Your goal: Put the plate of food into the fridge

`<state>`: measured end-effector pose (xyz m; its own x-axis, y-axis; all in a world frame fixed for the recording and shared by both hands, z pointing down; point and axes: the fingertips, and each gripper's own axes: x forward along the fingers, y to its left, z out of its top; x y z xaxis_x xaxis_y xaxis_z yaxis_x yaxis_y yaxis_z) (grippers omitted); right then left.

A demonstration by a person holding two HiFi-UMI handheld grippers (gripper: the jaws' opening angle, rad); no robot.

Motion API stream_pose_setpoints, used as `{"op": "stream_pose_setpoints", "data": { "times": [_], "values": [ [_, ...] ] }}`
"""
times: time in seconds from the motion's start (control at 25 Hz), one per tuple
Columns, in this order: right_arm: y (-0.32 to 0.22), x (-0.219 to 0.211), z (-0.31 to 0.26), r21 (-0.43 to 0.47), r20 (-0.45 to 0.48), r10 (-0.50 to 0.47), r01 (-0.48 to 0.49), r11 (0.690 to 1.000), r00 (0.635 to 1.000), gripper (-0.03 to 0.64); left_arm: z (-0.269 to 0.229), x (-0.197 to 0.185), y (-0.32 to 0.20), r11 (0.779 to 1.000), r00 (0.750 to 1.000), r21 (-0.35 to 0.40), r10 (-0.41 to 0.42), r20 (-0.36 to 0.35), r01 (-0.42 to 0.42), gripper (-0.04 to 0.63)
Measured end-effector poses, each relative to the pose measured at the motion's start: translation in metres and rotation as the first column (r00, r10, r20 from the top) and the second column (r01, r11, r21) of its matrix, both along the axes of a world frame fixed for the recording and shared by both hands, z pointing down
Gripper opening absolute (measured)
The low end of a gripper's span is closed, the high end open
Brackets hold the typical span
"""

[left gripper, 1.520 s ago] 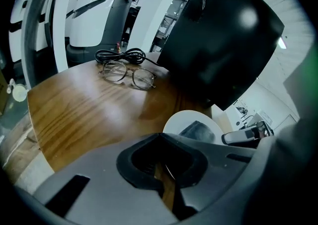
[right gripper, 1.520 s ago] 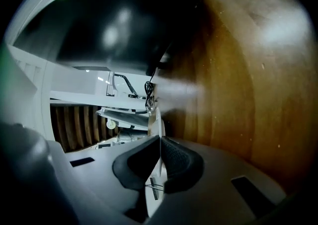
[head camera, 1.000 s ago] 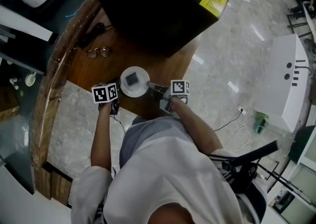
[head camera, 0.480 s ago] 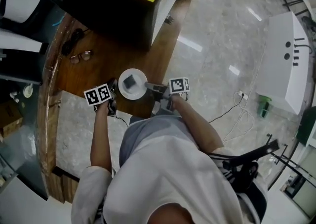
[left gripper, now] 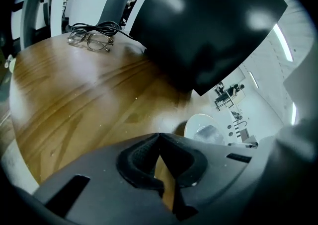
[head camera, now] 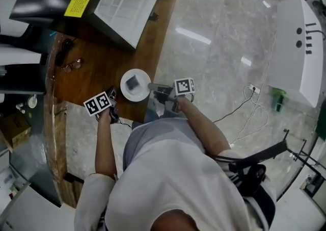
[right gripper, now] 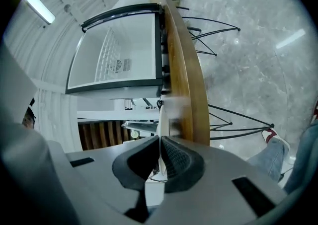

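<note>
We hold the round white plate [head camera: 139, 95] of grey food [head camera: 133, 82] clamped in our right gripper [head camera: 153, 87]; left gripper [left gripper: 159, 137] closed, empty.

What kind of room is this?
Probably an office or lobby, not a home kitchen: a small fridge sits open on a curved wooden counter, eyeglasses lie there, and the floor is shiny stone.

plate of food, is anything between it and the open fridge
Nothing visible does. The round white plate, pinched at its rim by the right gripper, is over the brown wooden tabletop. The black mini fridge shows its open white interior towards it, with only bare wood between. The wire-framed glasses lie off to one side.
</note>
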<state>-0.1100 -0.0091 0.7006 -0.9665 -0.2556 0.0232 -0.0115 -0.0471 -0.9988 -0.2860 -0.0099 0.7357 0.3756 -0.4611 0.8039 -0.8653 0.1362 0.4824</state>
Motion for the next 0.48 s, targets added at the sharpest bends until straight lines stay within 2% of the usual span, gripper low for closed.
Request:
{"op": "stream_pose_setpoints", "data": {
  "times": [0.08,0.2,0.32,0.4,0.48],
  "values": [
    [-0.006,0.018,-0.002,-0.012,0.017,0.01,-0.01,1.0,1.0,0.025,0.001,0.016,0.001,1.0,1.0,-0.015,-0.011,-0.009,0.011,0.011],
    [-0.016,0.036,-0.018,0.029,0.071,0.023,-0.025,0.999,0.997,0.025,-0.004,0.044,0.003,1.0,0.999,-0.01,0.014,-0.042,-0.015,0.011],
    [-0.023,0.061,-0.029,0.043,0.095,0.041,-0.046,0.998,0.995,0.025,-0.012,0.079,-0.003,0.999,0.995,0.031,0.024,-0.102,-0.021,0.011],
    [-0.025,0.081,-0.036,0.078,0.109,0.046,-0.055,0.995,0.993,0.025,-0.018,0.108,-0.006,0.997,0.988,0.074,0.036,-0.149,-0.025,0.011],
    [-0.023,0.108,-0.035,0.071,0.096,0.057,-0.064,0.995,0.994,0.025,-0.023,0.14,-0.008,0.991,0.983,0.127,0.062,-0.172,-0.041,0.011]
  ]
}}
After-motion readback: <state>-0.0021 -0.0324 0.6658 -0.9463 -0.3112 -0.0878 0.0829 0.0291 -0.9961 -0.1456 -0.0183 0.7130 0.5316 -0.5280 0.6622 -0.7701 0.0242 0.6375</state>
